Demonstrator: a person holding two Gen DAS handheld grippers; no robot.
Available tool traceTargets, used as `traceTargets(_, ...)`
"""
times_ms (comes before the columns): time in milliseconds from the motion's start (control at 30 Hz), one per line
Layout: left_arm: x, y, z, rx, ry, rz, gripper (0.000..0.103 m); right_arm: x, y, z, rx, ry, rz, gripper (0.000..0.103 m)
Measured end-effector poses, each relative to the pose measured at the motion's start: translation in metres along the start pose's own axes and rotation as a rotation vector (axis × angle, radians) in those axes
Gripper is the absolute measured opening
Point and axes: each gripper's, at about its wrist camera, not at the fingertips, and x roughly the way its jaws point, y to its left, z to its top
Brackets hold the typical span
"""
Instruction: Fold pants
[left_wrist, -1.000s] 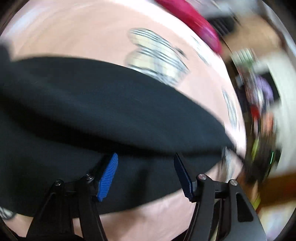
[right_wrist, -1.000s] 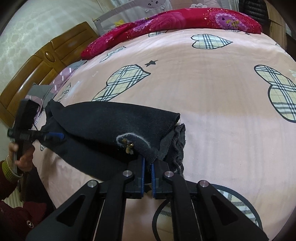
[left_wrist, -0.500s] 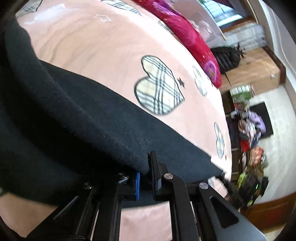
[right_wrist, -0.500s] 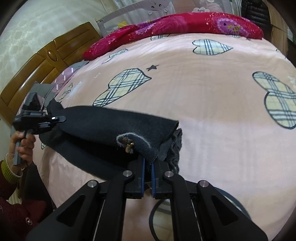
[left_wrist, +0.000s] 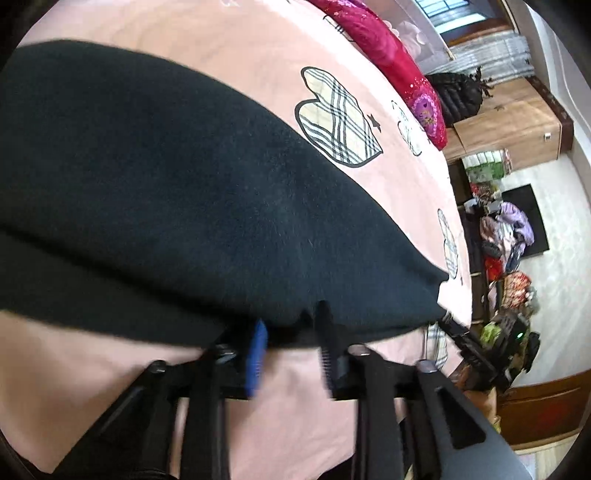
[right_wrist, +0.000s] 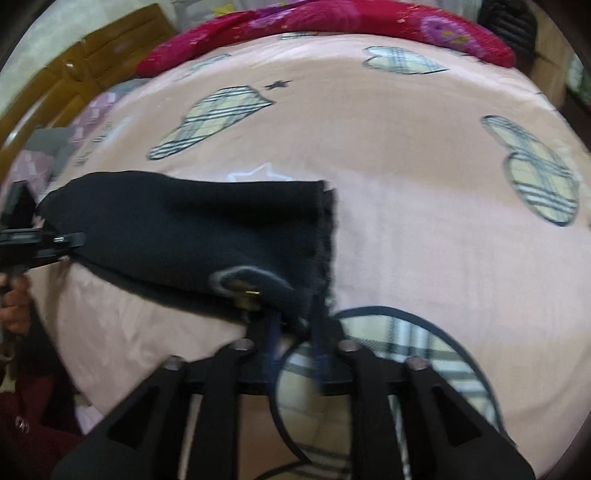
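From my left wrist view, the left tool (left_wrist: 291, 343) sits at the near edge of the black pants (left_wrist: 177, 192), its jaws opening, the hem between them but no longer pinched; I judge I'm letting go because the fold now lies on the pink bed (left_wrist: 258, 59). From my right wrist view, the right tool (right_wrist: 295, 328) is likewise opening at the waistband corner by the metal button (right_wrist: 246, 293), fabric between the jaws, seemingly freed. The pants lie folded lengthwise, flat.
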Motion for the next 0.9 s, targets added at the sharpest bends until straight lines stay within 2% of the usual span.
traceTargets(33,-0.01,0.002,-0.003,0.003,-0.009,0.0,0.05,-0.006,0.0,0.0,0.007,-0.009,-0.033,0.067)
traceTargets(67,-0.019,0.007,-0.005,0.002,-0.022,0.001,0.054,-0.016,0.001,-0.001,0.016,-0.039,-0.051,0.077)
traceTargets(133,-0.04,0.019,-0.01,-0.008,-0.052,0.016,0.055,-0.036,0.004,-0.001,0.029,-0.093,-0.041,0.077)
traceTargets(233,-0.069,0.053,-0.018,-0.078,-0.09,0.021,0.056,-0.055,0.017,0.001,0.052,-0.15,0.044,0.077)
traceTargets(300,-0.091,0.08,-0.021,-0.144,-0.132,0.026,0.056,-0.059,0.039,0.005,0.04,-0.175,0.101,0.077)
traceTargets(433,-0.137,0.134,-0.021,-0.286,-0.243,0.053,0.059,-0.049,0.105,0.016,-0.047,-0.189,0.23,0.077)
traceTargets(533,-0.168,0.173,-0.012,-0.386,-0.309,0.042,0.062,-0.028,0.177,0.025,-0.165,-0.167,0.322,0.077)
traceTargets(600,-0.183,0.192,-0.005,-0.43,-0.346,0.046,0.067,-0.015,0.214,0.029,-0.235,-0.154,0.345,0.076)
traceTargets(733,-0.197,0.221,0.013,-0.484,-0.386,0.059,0.068,0.016,0.282,0.037,-0.355,-0.132,0.363,0.076)
traceTargets(900,-0.199,0.246,0.037,-0.521,-0.402,0.068,0.068,0.049,0.346,0.047,-0.511,-0.123,0.286,0.071)
